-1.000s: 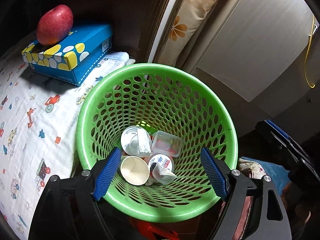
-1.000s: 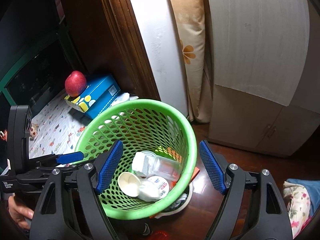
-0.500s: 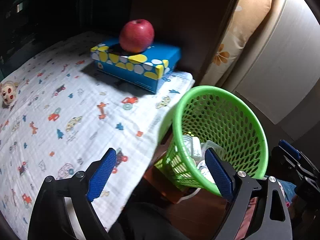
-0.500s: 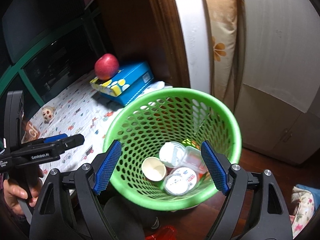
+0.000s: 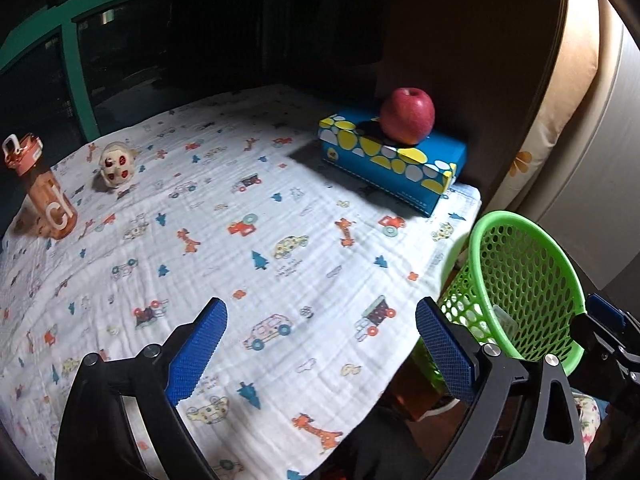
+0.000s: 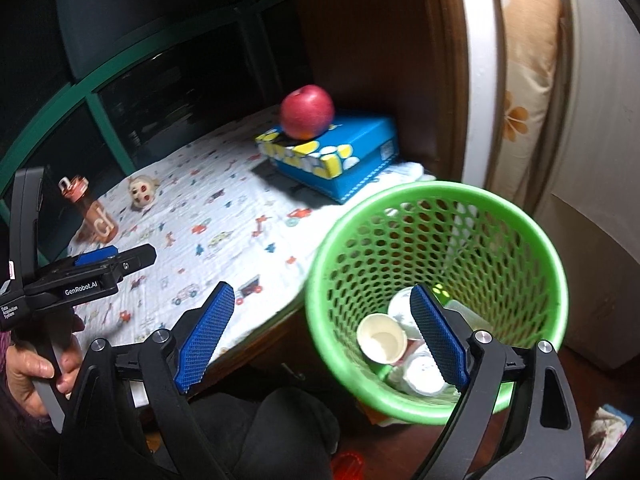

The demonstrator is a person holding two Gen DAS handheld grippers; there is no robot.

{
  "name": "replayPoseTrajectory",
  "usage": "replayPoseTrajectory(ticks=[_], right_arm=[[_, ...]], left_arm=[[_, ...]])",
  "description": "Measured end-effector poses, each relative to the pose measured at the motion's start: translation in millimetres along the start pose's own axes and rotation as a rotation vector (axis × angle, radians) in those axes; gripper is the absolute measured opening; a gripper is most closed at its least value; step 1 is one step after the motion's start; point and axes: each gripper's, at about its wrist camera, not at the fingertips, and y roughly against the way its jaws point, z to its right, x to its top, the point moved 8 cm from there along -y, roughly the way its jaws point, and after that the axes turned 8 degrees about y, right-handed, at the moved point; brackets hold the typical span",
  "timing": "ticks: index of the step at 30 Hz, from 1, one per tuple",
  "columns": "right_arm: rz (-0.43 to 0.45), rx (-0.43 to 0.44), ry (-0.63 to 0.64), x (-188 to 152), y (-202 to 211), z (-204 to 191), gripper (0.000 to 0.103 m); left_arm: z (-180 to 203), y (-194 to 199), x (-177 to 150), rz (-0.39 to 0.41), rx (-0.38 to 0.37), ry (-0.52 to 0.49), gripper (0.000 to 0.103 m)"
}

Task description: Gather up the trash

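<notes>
On the far left of the bench (image 5: 280, 216) stands an orange bottle (image 5: 40, 192), a small toy head (image 5: 116, 164) beside it. The left gripper (image 5: 320, 344) hangs over the printed cloth, jaws opening with nothing between them. An apple (image 5: 408, 116) sits on a blue box (image 5: 392, 164). The green basket (image 6: 436, 200), just off the bench's right edge, holds a paper cup (image 6: 382, 338) and other trash; above it the right gripper (image 6: 322, 336), jaws opening, empty.

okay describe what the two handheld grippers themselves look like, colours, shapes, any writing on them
Both grippers match: the left gripper and the right gripper each have black angular plastic arms with silver bolts at the pivots, ending in flat fingers faced with blue, cross-hatched textured pads. Seen from the side in the right wrist view, the left gripper's black body carries white lettering, "GenRobot.AI", on a pistol-style handle.
</notes>
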Motion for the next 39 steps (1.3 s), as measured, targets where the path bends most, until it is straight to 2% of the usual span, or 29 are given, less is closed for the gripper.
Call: replayPoseTrajectory(ticks=[6,16,23,39], right_arm=[[-0.011,0.050,0.052,5.6,-11.6,-35.7,0.090],[-0.020,0.109,0.111,10.6,-22.5,-77.9,0.091],[-0.022,0.118,0.142,13.7,-29.6,-93.9,0.091],[-0.029,0.141,0.164,13.3,-40.7,-105.1,0.094]], left_arm=[[-39.0,14.9,-0.4,0.034,0.054,0.054,0.094],[-80.1,36.3,-7.5,0.070,0.117,0.124,0.095],[-94.6,42.9,-12.6,0.082,0.164,0.134,0.095],[-103.5,65.3,-19.3,0.111,0.194,0.129,0.095]])
